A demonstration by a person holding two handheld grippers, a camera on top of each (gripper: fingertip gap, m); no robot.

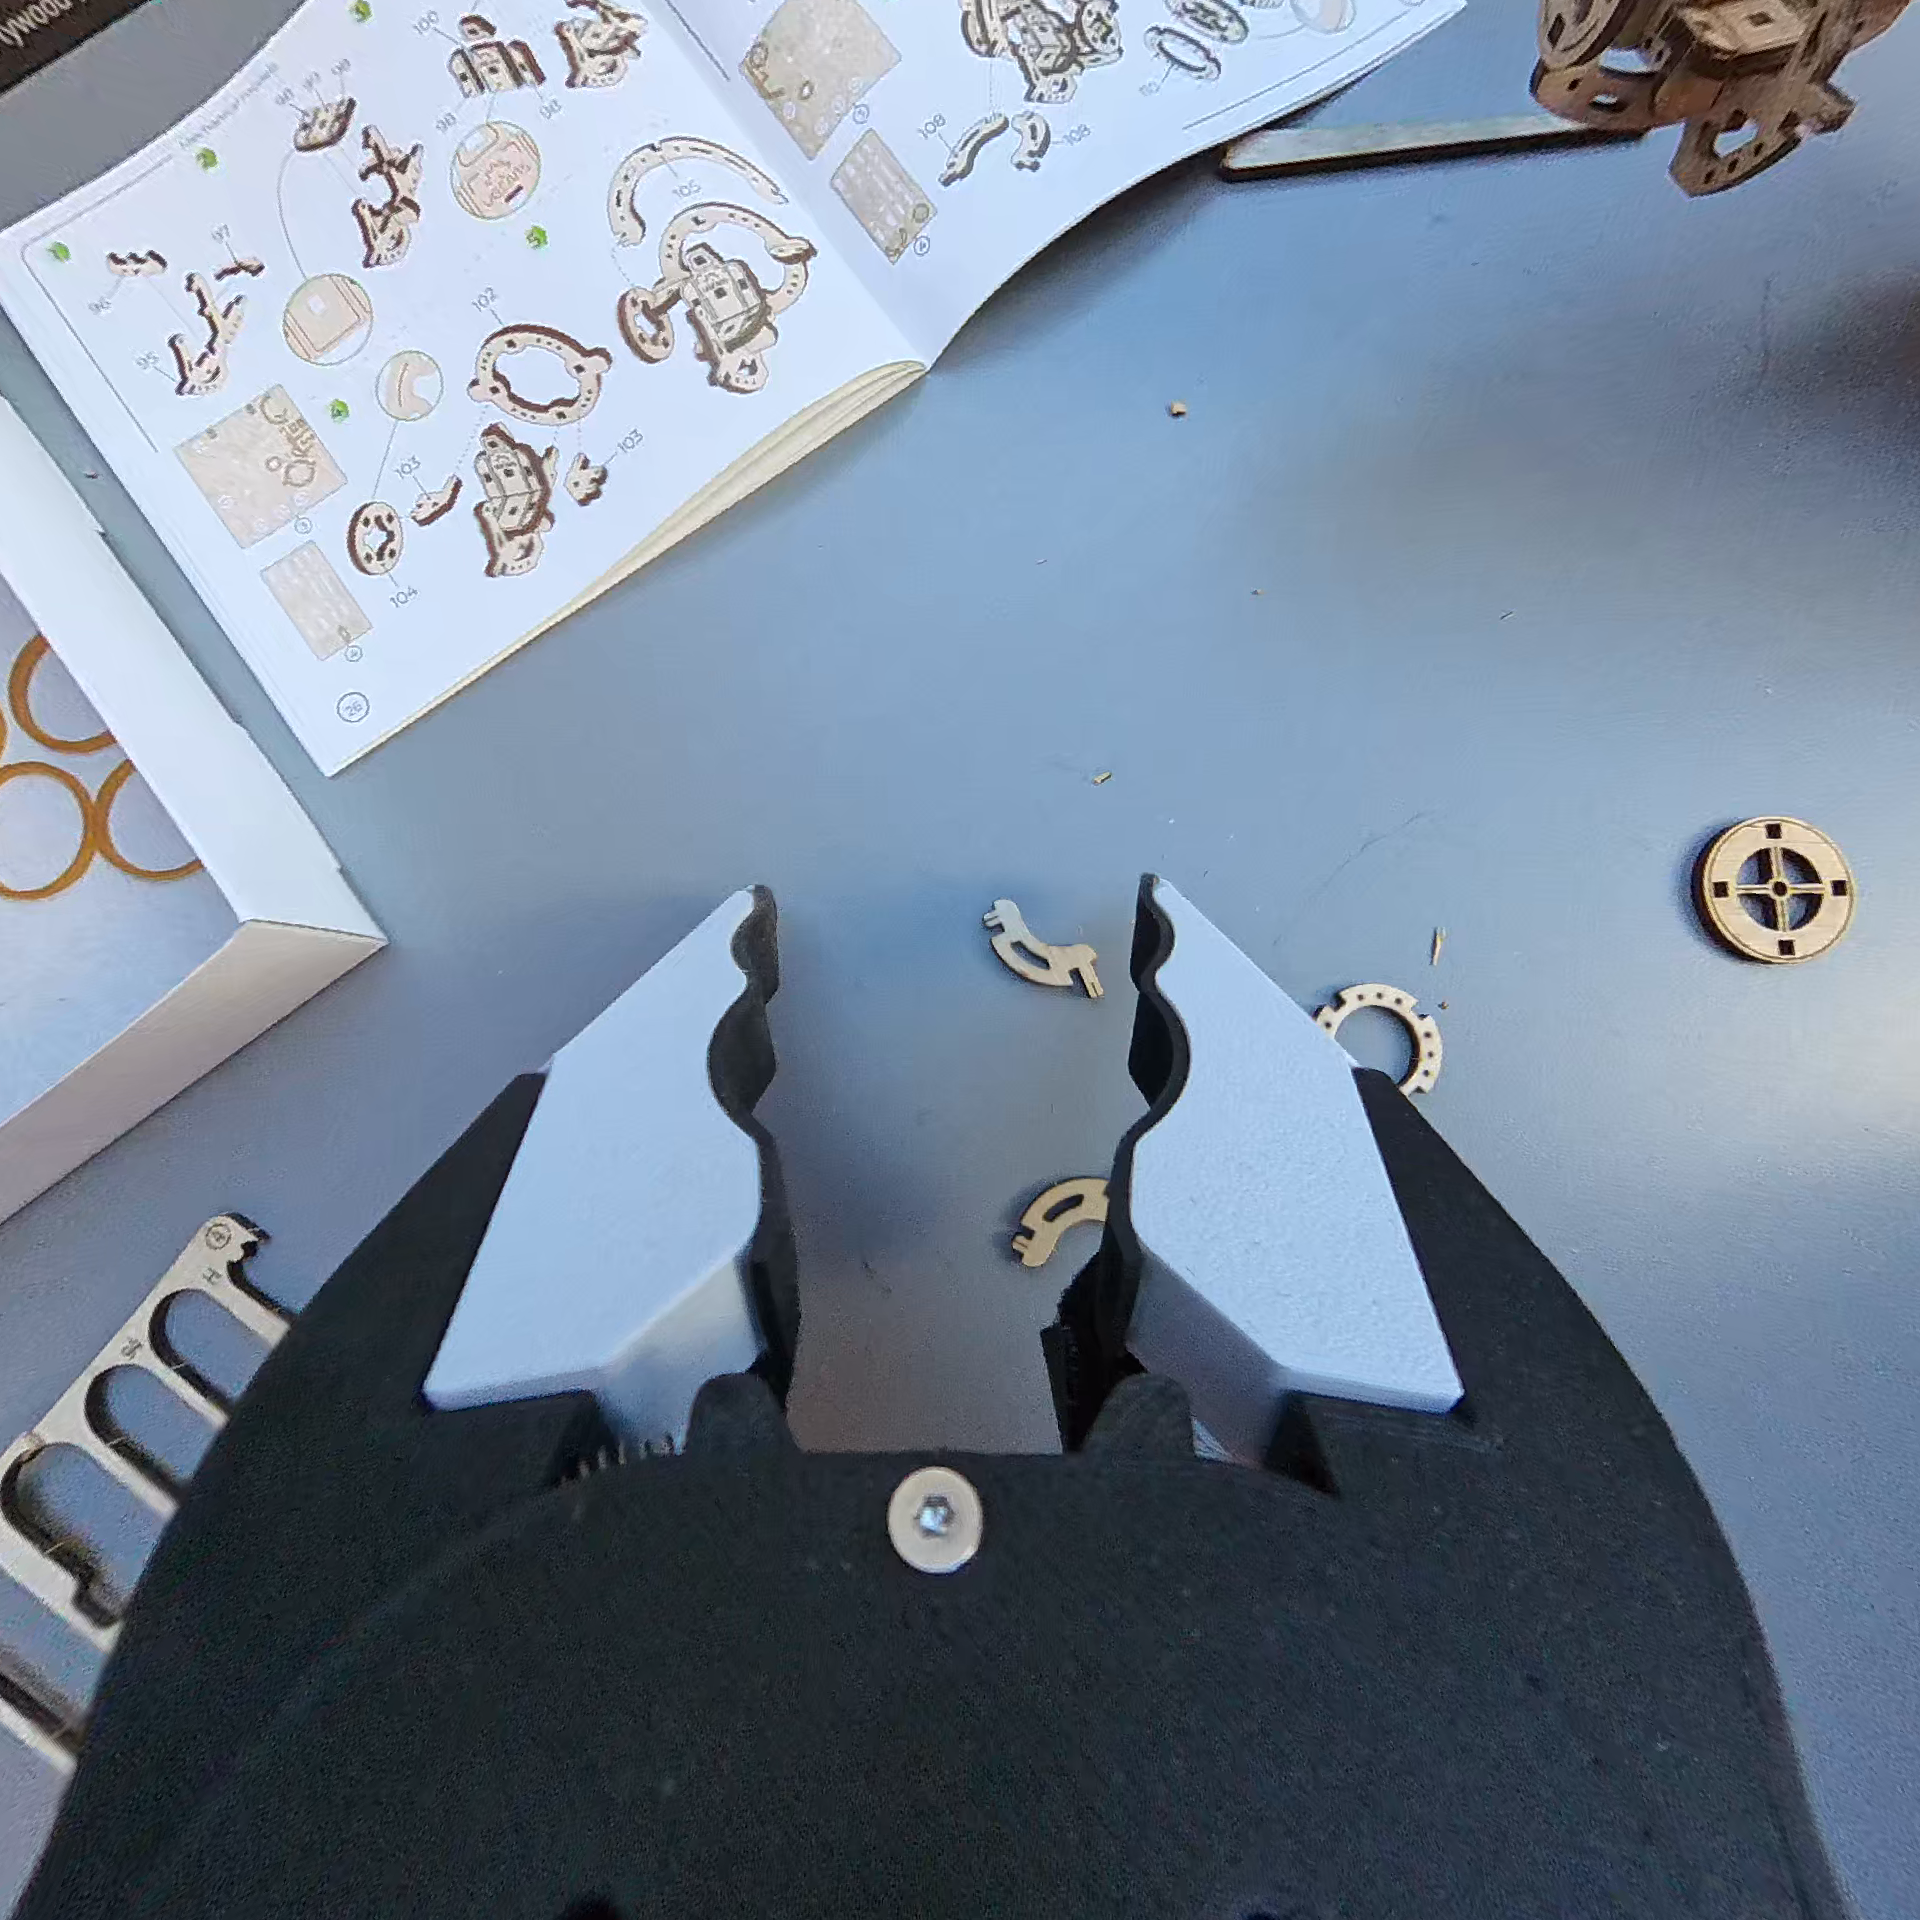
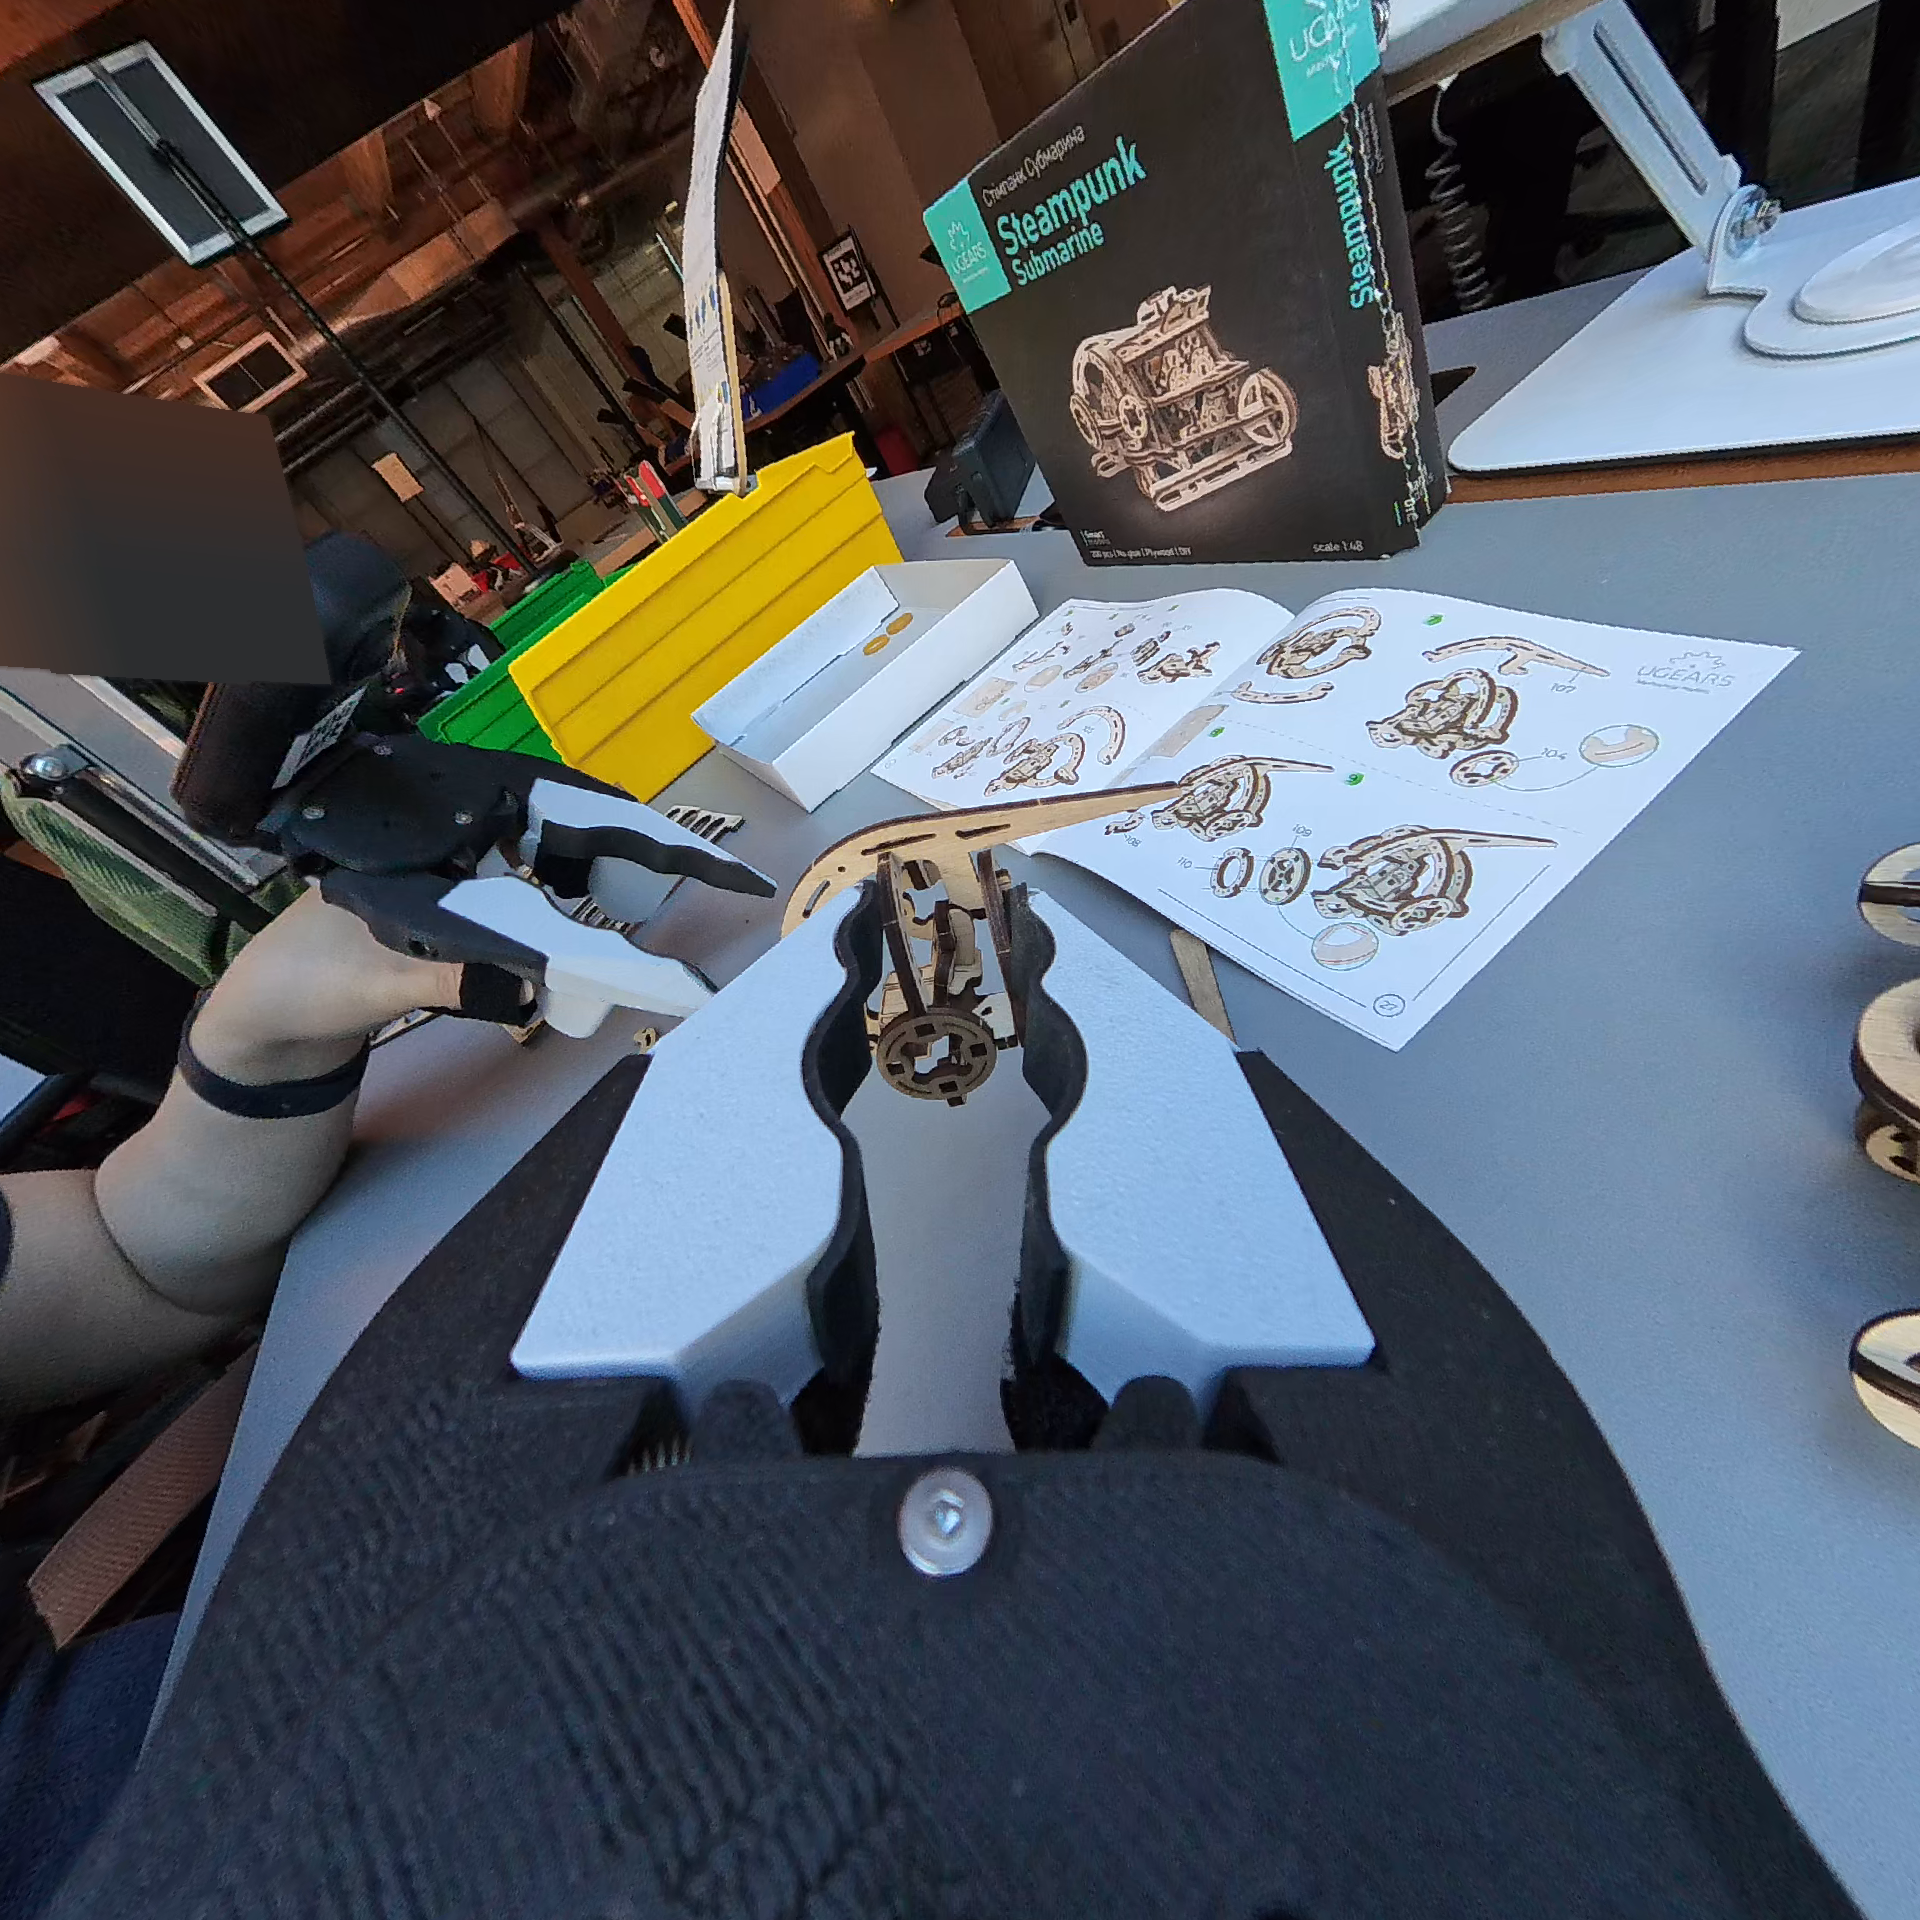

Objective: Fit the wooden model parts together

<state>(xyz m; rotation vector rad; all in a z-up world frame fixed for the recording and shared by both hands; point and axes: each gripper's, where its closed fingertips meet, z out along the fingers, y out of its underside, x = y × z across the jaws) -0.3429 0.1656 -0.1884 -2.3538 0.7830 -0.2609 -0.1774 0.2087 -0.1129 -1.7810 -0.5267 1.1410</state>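
right gripper [image 2: 940,925]: clamped on the wooden sub-assembly [image 2: 935,997], I'd hold steady
left gripper [image 1: 951,914]: wide, empty
next: I'd straddle the hooked piece [image 1: 1044,951] just ahead, pinch flat

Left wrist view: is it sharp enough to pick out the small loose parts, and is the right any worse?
Left wrist view: evenly lit, small curved piece crisp, edges bowed by fisheye. Right wrist view: held wooden assembly sharp, background dim, stronger warping.

Half-built wooden model [image 2: 940,977] upright, loose parts [image 1: 1044,951] flat on table.
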